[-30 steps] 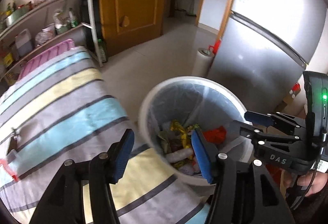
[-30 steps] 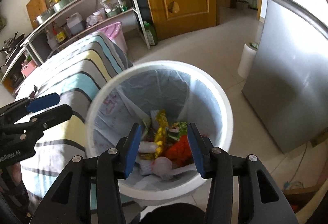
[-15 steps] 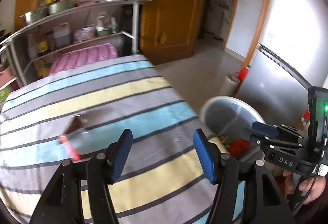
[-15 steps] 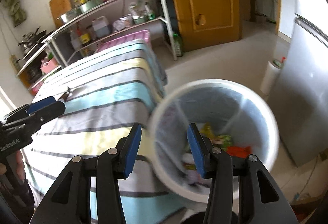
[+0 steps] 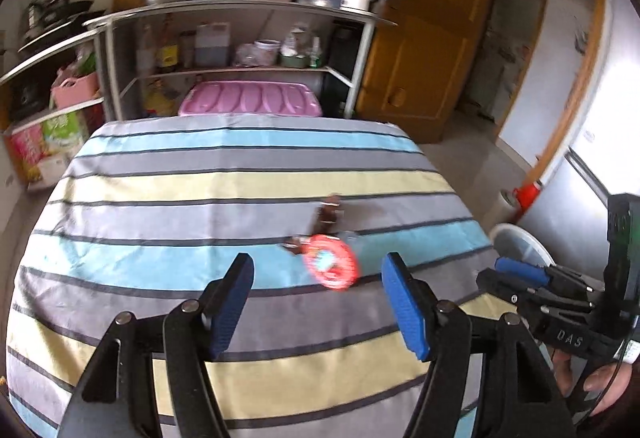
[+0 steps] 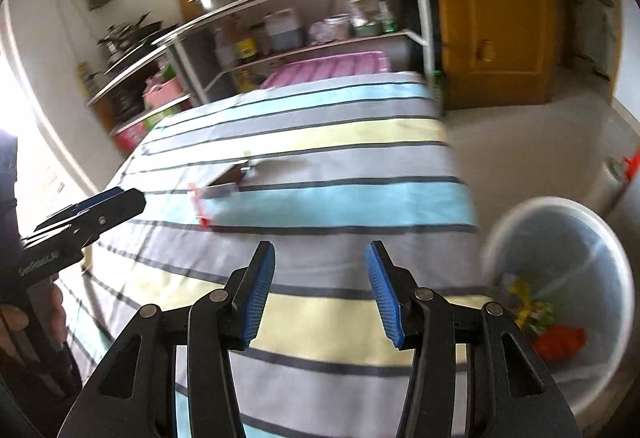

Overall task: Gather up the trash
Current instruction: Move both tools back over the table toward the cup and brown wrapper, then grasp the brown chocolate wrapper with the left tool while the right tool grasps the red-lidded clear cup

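Trash on the striped cloth (image 5: 224,197) counts two pieces: one round red-and-blue wrapper (image 5: 331,268), shiny and flat, and one small brown wrapper (image 5: 329,215), crumpled, touching it at its 11 o'clock. In the right wrist view both are blurred. One white round plastic bin (image 6: 560,278) with a thin clear liner stands at 3 o'clock beside the table edge, and several yellow, green and red scraps lie at its bottom.

Two grippers are seen, each with two black fingers and ribbed blue pads. The left gripper (image 5: 318,306) is over the cloth, its jaws opening, about half wide, nothing between them; the round wrapper lies just past the fingertips at 12 o'clock. The right gripper (image 6: 320,296) is also opening and holds nothing.

One metal rack (image 5: 240,7) with pots and bottles stands behind.
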Motion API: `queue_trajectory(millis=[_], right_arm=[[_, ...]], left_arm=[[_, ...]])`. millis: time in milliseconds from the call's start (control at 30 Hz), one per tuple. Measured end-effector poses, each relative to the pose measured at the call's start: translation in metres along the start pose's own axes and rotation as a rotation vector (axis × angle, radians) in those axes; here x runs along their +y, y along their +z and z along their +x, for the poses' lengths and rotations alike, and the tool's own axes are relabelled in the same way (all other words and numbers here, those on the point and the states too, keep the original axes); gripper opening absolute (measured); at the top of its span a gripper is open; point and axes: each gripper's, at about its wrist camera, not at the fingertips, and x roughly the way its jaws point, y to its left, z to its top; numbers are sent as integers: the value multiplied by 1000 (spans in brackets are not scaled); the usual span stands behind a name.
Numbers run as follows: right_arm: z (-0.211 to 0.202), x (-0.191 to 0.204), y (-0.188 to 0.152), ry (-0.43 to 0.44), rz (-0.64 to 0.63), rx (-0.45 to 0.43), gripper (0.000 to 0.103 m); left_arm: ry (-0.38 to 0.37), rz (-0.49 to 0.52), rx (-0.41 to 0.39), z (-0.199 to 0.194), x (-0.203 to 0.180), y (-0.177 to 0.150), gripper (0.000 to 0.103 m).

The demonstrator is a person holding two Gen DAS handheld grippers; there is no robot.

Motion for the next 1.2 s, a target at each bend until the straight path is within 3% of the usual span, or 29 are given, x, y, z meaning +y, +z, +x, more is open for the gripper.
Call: queue_trajectory(millis=[400, 700, 1000, 1067, 1200], right_arm=[[57, 59, 24, 144, -147, 58, 51], [98, 73, 31, 151, -222, 120, 54], [110, 59, 33, 200, -163, 140, 54], [109, 55, 34, 194, -159, 135, 44], [105, 44, 35, 174, -145, 128, 42]], left_arm=[[32, -13, 31, 19, 47, 12, 70], [14, -6, 64, 41, 54, 25, 70], [1, -9, 94, 61, 54, 32, 70], [-15, -7, 107, 67, 50, 34, 70], [-39, -2, 134, 77, 43, 33, 70]])
